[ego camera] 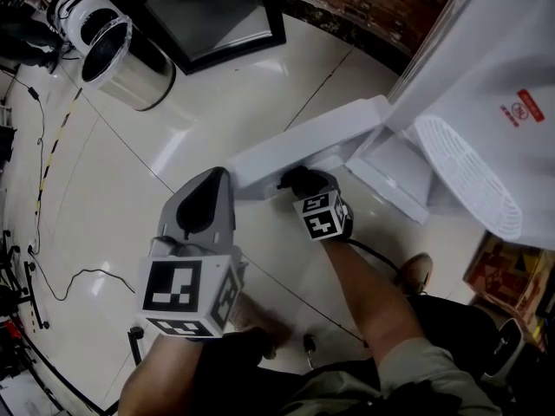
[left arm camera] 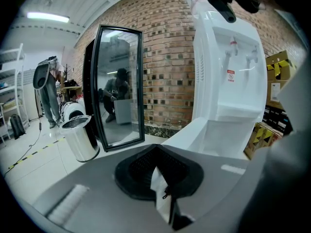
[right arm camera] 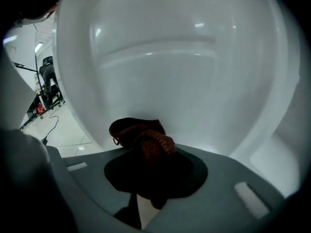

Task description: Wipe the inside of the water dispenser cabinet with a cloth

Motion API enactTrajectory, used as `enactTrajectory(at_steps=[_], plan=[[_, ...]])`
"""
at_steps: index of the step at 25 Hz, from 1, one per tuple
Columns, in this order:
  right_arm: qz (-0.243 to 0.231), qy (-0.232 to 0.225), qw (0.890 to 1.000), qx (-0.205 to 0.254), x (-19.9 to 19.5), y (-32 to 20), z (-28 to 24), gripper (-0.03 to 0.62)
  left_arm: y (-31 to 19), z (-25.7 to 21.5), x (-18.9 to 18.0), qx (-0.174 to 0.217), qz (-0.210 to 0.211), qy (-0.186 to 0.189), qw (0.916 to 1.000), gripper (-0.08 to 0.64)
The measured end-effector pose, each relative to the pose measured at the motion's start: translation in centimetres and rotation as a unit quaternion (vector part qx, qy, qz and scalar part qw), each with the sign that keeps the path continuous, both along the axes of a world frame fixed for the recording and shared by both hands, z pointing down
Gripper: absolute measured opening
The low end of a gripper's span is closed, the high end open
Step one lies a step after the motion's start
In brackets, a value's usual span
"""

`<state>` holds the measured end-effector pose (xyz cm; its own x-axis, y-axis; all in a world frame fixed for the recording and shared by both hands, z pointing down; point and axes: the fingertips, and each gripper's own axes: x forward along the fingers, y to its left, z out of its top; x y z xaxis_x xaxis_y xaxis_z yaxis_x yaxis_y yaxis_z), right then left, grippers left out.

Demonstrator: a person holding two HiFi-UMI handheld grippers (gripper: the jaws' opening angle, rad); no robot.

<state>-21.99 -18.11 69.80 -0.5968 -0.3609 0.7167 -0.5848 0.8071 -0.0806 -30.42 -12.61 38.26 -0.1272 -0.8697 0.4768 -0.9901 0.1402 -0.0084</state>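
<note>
We're crouched low over the pale tiled floor (ego camera: 130, 172), and the action is on the right: the right gripper (ego camera: 305, 191) has its jaws pinched on a dark reddish cloth (right arm camera: 141, 135), bunched up and poking out past the pads. From the head view, that cloth sits down at the foot of the white water dispenser (ego camera: 486, 76), right by the inner face of the swung-open cabinet door (ego camera: 303, 141). The right gripper view fills with smooth white panel just beyond the cloth, though we can't say whether fabric and panel actually touch. Over on the left, the left gripper (ego camera: 211, 185) hangs back, well apart from the door, its jaws pressed together with nothing between them. Its own view looks across at the dispenser against the brick wall (left arm camera: 165, 57), with a tall black-framed mirror (left arm camera: 119, 91) leaning there and a steel bin (left arm camera: 80, 137) standing beside it.
</note>
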Motion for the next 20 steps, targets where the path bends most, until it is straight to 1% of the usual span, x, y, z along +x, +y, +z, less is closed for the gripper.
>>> enactTrajectory(at_steps=[4,8,13,17,20], plan=[[0.057,0.017,0.998,0.002,2.8,-2.5,0.6,0.109,0.1,0.1,-0.1,-0.003,0.000,-0.002,1.0000,0.000],[0.097,0.030,0.995,0.006,4.8,-4.4,0.7,0.109,0.1,0.2,-0.1,-0.003,0.000,-0.002,1.0000,0.000],[0.165,0.044,0.985,-0.002,8.3,-6.3,0.8,0.106,0.1,0.2,0.0,-0.004,0.004,-0.001,1.0000,0.000],[0.168,0.060,0.984,0.001,9.1,-6.4,0.7,0.107,0.2,0.3,0.0,-0.007,0.003,-0.002,1.0000,0.000],[0.180,0.071,0.981,-0.006,9.8,-6.3,0.3,0.107,0.3,0.4,0.1,-0.009,0.005,-0.002,0.9999,0.000]])
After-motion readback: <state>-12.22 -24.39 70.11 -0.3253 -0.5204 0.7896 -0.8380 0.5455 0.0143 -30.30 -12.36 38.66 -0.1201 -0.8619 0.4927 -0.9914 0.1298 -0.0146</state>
